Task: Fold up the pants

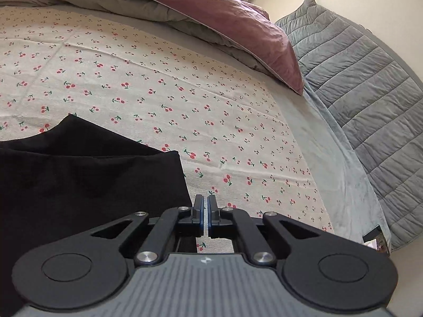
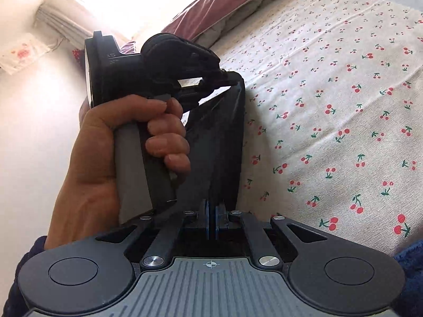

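The black pants (image 1: 79,179) hang at the left of the left wrist view, over the cherry-print sheet (image 1: 158,84). My left gripper (image 1: 205,203) is shut; the cloth edge runs to its jaws. In the right wrist view the left gripper (image 2: 232,76) pinches the far corner of the pants (image 2: 219,142), which stretch taut down to my right gripper (image 2: 211,211). The right gripper is shut on the near edge of the pants. A hand (image 2: 119,145) holds the left gripper's handle.
A mauve and grey duvet (image 1: 211,13) is bunched at the back of the bed. A grey quilted cushion (image 1: 357,92) leans at the right edge against the wall. A curtain and a bright window (image 2: 92,5) are at the far left in the right wrist view.
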The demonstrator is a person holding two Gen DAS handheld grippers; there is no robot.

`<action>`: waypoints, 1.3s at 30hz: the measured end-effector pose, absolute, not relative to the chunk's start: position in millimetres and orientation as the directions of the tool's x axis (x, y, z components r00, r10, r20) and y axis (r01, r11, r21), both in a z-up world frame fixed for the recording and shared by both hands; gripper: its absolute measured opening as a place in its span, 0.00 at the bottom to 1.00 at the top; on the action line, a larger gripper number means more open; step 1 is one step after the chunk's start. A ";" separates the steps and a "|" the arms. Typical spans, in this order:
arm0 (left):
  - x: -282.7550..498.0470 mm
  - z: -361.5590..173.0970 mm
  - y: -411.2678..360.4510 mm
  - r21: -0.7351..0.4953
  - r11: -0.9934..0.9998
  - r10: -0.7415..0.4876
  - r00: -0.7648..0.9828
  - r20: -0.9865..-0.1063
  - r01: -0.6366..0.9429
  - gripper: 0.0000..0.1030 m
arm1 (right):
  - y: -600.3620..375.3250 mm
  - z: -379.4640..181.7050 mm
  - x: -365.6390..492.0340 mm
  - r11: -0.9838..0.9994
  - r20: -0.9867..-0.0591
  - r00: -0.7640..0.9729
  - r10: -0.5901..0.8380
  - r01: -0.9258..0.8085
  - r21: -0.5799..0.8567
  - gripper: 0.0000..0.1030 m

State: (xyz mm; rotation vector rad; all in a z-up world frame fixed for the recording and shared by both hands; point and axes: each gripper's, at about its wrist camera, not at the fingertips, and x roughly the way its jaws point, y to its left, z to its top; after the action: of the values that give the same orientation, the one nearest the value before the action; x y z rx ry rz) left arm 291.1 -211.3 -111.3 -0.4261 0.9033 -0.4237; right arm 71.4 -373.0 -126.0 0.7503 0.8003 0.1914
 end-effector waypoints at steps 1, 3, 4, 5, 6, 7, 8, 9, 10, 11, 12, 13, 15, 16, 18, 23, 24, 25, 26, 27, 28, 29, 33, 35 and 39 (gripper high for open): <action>288.4 -108.6 -202.8 -0.544 0.822 -0.535 0.554 -0.638 0.168 0.00 | -373.7 -125.3 70.2 0.729 -0.578 0.698 0.422 0.118 0.675 0.05; 281.2 -99.8 -182.3 -0.553 0.811 -0.548 0.576 -0.606 0.190 0.20 | -376.9 -124.3 67.7 0.710 -0.565 0.708 0.423 0.128 0.692 0.05; 276.8 -94.3 -171.6 -0.539 0.820 -0.533 0.599 -0.597 0.193 0.28 | -381.7 -124.3 68.0 0.699 -0.558 0.712 0.426 0.132 0.703 0.05; 272.1 -91.6 -155.6 -0.519 0.833 -0.512 0.619 -0.596 0.189 0.31 | -383.4 -124.7 67.4 0.689 -0.552 0.715 0.429 0.136 0.712 0.05; 268.2 -90.8 -137.7 -0.503 0.847 -0.487 0.633 -0.601 0.174 0.31 | -382.0 -126.5 68.2 0.674 -0.544 0.719 0.432 0.143 0.725 0.05; 265.7 -92.9 -116.6 -0.493 0.859 -0.455 0.646 -0.613 0.138 0.31 | -383.4 -126.9 68.2 0.661 -0.537 0.723 0.435 0.149 0.735 0.05; 263.5 -96.9 -93.7 -0.498 0.862 -0.429 0.655 -0.622 0.092 0.31 | -384.2 -126.8 68.9 0.645 -0.528 0.727 0.438 0.155 0.749 0.05; 262.6 -103.0 -71.5 -0.517 0.855 -0.417 0.659 -0.626 0.050 0.31 | -387.8 -128.1 74.5 0.632 -0.518 0.733 0.440 0.157 0.759 0.05; 261.5 -110.2 -47.9 -0.545 0.839 -0.410 0.664 -0.625 0.005 0.30 | -388.6 -129.1 75.0 0.625 -0.510 0.739 0.439 0.157 0.765 0.05; 260.8 -116.1 -31.1 -0.566 0.824 -0.404 0.669 -0.624 -0.030 0.30 | -389.3 -132.6 77.8 0.620 -0.508 0.740 0.440 0.158 0.768 0.05; 260.9 -123.1 -15.3 -0.589 0.805 -0.400 0.672 -0.623 -0.066 0.30 | -390.1 -132.9 78.9 0.617 -0.507 0.740 0.442 0.159 0.770 0.05; 262.3 -128.6 -6.7 -0.602 0.795 -0.407 0.671 -0.619 -0.073 0.30 | -390.7 -132.6 79.3 0.616 -0.507 0.740 0.442 0.161 0.771 0.05; 267.0 -135.6 -6.1 -0.590 0.805 -0.418 0.656 -0.629 -0.052 0.29 | -390.5 -132.6 80.6 0.616 -0.508 0.738 0.443 0.161 0.771 0.05; 268.7 -136.3 -9.5 -0.574 0.818 -0.407 0.663 -0.629 -0.043 0.29 | -391.1 -132.7 80.8 0.615 -0.509 0.738 0.443 0.162 0.772 0.05; 273.2 -135.0 -18.9 -0.564 0.826 -0.415 0.670 -0.615 -0.006 0.29 | -392.5 -133.6 80.9 0.609 -0.509 0.737 0.445 0.167 0.775 0.05; 293.2 -142.8 -30.1 -0.534 0.845 -0.375 0.675 -0.636 -0.034 0.29 | -392.7 -133.4 79.9 0.613 -0.516 0.737 0.437 0.176 0.770 0.05; 296.1 -143.6 -29.4 -0.534 0.845 -0.369 0.679 -0.634 -0.040 0.28 | -392.9 -133.3 80.1 0.613 -0.516 0.738 0.435 0.177 0.770 0.05; 298.7 -144.7 -28.1 -0.534 0.844 -0.365 0.683 -0.633 -0.044 0.26 | -393.0 -133.8 80.8 0.613 -0.517 0.738 0.434 0.179 0.770 0.05; 301.0 -145.6 -27.7 -0.531 0.846 -0.362 0.683 -0.635 -0.045 0.25 | -393.1 -134.3 81.7 0.613 -0.518 0.737 0.434 0.180 0.770 0.05; 302.3 -146.2 -27.9 -0.526 0.849 -0.361 0.681 -0.637 -0.042 0.24 | -393.4 -134.0 81.9 0.613 -0.518 0.736 0.435 0.180 0.770 0.05; 301.0 -146.4 -28.8 -0.520 0.854 -0.360 0.682 -0.636 -0.035 0.23 | -393.5 -134.2 82.4 0.612 -0.517 0.736 0.436 0.179 0.770 0.05; 298.7 -146.4 -30.0 -0.513 0.858 -0.358 0.686 -0.634 -0.027 0.23 | -393.8 -134.5 83.2 0.611 -0.515 0.736 0.439 0.176 0.772 0.05; 283.9 -143.3 -34.6 -0.471 0.882 -0.345 0.693 -0.633 0.010 0.23 | -395.9 -135.7 84.0 0.601 -0.508 0.734 0.450 0.171 0.781 0.05; 269.0 -137.0 -36.4 -0.476 0.879 -0.365 0.687 -0.629 0.031 0.23 | -395.5 -135.2 83.5 0.601 -0.506 0.735 0.452 0.168 0.781 0.05; 225.6 -134.4 -47.2 -0.464 0.880 -0.413 0.642 -0.646 0.100 0.23 | -396.1 -135.0 82.9 0.595 -0.503 0.736 0.454 0.170 0.785 0.05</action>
State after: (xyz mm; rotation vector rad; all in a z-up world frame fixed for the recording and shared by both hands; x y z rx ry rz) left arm 225.6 -47.2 -134.4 -0.4103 0.8266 -0.3015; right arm 82.9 -396.1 -135.0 0.9402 0.7521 0.1840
